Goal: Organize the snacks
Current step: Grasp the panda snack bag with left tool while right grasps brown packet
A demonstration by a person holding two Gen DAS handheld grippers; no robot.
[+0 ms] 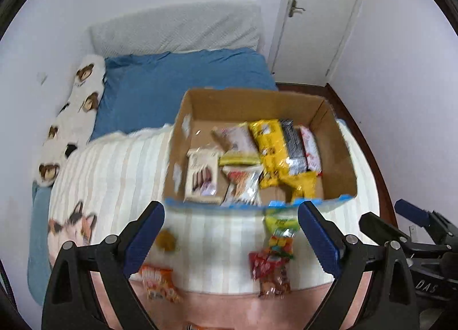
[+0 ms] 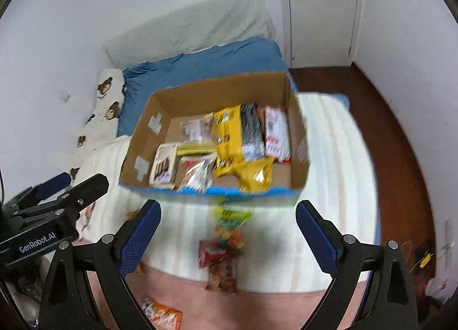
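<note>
Both claws wide open, empty: left claw [image 1: 230, 232], right claw [image 2: 229, 231]. Box [image 1: 337, 143] on bed [image 1: 114, 175], packed with snacks. Loose packets [image 1: 272, 261] on bed just in front of box; orange bag [image 1: 159, 284] near left claw. Frames blurred.

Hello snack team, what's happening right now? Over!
Left gripper and right gripper: jaws open, empty. Cardboard box on bed, partly filled. Loose snack packets on blanket in front of it. Nothing blocking.
</note>
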